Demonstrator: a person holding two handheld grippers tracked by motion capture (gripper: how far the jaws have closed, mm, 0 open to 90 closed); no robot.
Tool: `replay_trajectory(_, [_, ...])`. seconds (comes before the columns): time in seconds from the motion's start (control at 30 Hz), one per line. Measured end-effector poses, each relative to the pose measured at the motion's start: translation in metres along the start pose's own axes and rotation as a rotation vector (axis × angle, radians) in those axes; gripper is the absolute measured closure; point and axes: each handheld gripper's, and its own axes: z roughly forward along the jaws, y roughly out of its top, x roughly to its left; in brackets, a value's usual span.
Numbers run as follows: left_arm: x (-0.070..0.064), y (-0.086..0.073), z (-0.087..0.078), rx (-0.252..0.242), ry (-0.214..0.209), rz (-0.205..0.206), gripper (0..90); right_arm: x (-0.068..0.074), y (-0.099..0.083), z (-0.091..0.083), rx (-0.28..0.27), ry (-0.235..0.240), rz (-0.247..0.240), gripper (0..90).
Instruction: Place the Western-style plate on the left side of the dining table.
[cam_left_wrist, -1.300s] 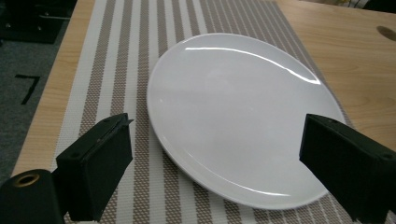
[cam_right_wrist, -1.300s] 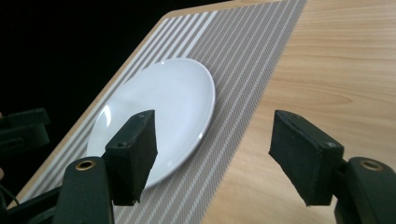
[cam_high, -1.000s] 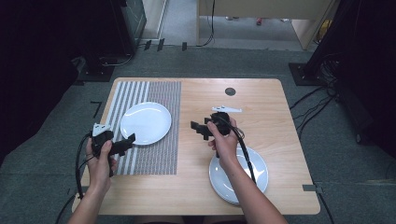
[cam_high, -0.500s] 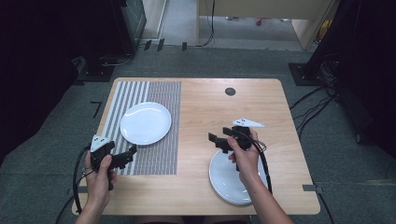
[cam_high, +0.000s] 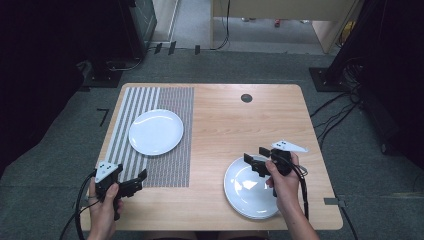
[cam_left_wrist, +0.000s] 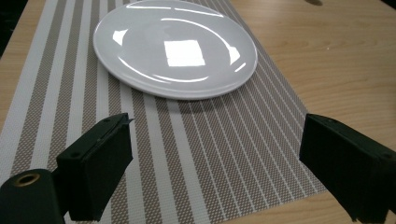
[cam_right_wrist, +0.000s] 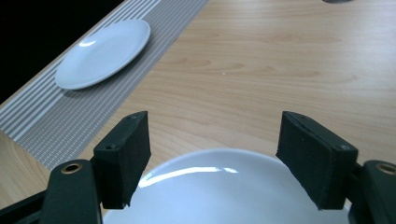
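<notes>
Two plates on table. One plate (cam_high: 156, 131) sits on striped mat (cam_high: 165, 170), far left side; looks already laid as place setting. Stack of plates (cam_high: 245, 192) at near right edge, prob. supply pile. R gripper (cam_high: 256, 159) hovers over stack's far rim, jaws spread wide, nothing held; lined up to pinch rim, I'd judge. L gripper (cam_high: 138, 181) low over mat's near edge, jaws apart, empty, parked clear of plate.
</notes>
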Motion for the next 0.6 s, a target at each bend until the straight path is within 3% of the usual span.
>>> replay_trajectory(0.3, [0.018, -0.023, -0.010, -0.004, 0.030, -0.021, 9.4, -0.026, -0.027, -0.026, -0.001, -0.063, 0.023, 25.3])
replay_trajectory(0.6, [0.039, -0.044, -0.020, -0.017, 0.100, -0.011, 9.8, -0.047, -0.045, -0.050, -0.018, -0.120, 0.021, 24.2])
